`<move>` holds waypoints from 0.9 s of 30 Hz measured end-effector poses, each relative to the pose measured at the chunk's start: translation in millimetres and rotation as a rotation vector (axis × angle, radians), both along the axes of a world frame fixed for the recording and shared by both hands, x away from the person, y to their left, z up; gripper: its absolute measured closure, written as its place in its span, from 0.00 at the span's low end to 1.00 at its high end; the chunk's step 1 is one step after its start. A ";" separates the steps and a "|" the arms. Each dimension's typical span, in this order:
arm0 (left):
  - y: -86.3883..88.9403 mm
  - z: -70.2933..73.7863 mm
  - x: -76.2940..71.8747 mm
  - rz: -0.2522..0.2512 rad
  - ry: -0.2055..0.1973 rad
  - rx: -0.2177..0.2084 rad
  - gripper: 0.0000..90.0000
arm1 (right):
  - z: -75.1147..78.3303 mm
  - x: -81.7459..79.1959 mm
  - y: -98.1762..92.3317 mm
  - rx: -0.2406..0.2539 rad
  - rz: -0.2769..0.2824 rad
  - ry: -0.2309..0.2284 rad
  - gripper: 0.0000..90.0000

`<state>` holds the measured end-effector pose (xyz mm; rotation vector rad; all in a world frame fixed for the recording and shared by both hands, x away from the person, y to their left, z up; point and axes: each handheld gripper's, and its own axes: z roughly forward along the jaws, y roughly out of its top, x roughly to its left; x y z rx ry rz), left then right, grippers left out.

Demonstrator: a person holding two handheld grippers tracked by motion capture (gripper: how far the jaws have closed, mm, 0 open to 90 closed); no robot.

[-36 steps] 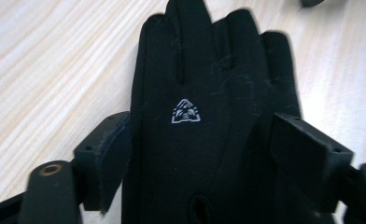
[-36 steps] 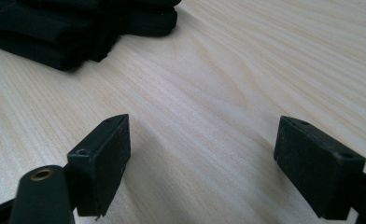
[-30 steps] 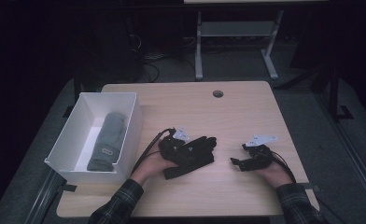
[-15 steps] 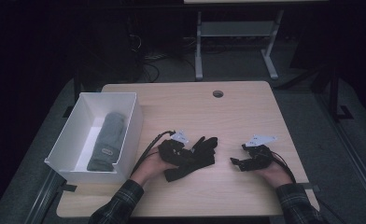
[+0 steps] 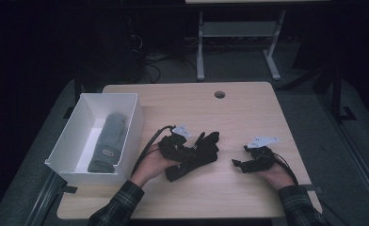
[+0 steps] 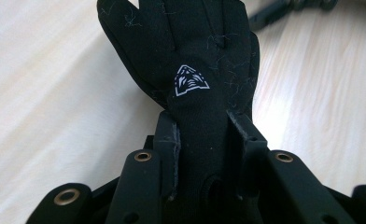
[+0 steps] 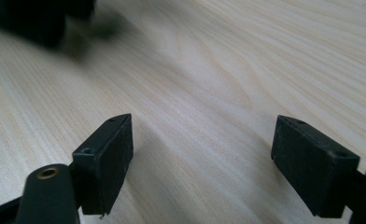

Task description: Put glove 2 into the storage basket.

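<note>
A black glove (image 6: 190, 56) with a small white emblem sits between the jaws of my left gripper (image 6: 204, 126). The jaws have just been closing, and their pads now press on its cuff. In the high view the left gripper (image 5: 187, 153) holds the glove (image 5: 208, 143) just above the middle of the wooden table (image 5: 248, 108), its fingers pointing right and away. My right gripper (image 5: 239, 164) rests low at the front right of the table. The right gripper (image 7: 202, 154) is open with only bare wood between its pads.
A white box (image 5: 74, 134) stands at the table's left edge with a rolled grey cloth item (image 5: 108, 141) inside. A round cable hole (image 5: 220, 94) lies near the far edge. A desk frame (image 5: 239, 42) and cables stand on the dark floor beyond.
The left gripper's jaws closed on the glove and the hand rose a little, lifting the glove's cuff off the table. The right gripper stayed where it was.
</note>
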<state>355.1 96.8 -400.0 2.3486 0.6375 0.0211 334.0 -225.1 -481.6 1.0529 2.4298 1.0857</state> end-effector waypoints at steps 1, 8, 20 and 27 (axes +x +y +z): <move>1.5 7.9 0.0 0.007 -0.013 0.004 0.75 | 0.0 0.0 0.1 0.000 0.000 0.001 0.22; 18.9 61.9 3.2 0.076 -0.062 -0.023 0.75 | -0.1 0.1 0.2 -0.001 0.002 0.002 0.21; 69.3 116.3 11.5 0.174 -0.109 -0.055 0.75 | -0.1 0.1 0.3 0.000 0.002 0.002 0.21; 113.3 129.7 14.0 0.292 -0.143 -0.061 0.75 | -0.1 0.2 0.2 0.000 0.003 0.002 0.21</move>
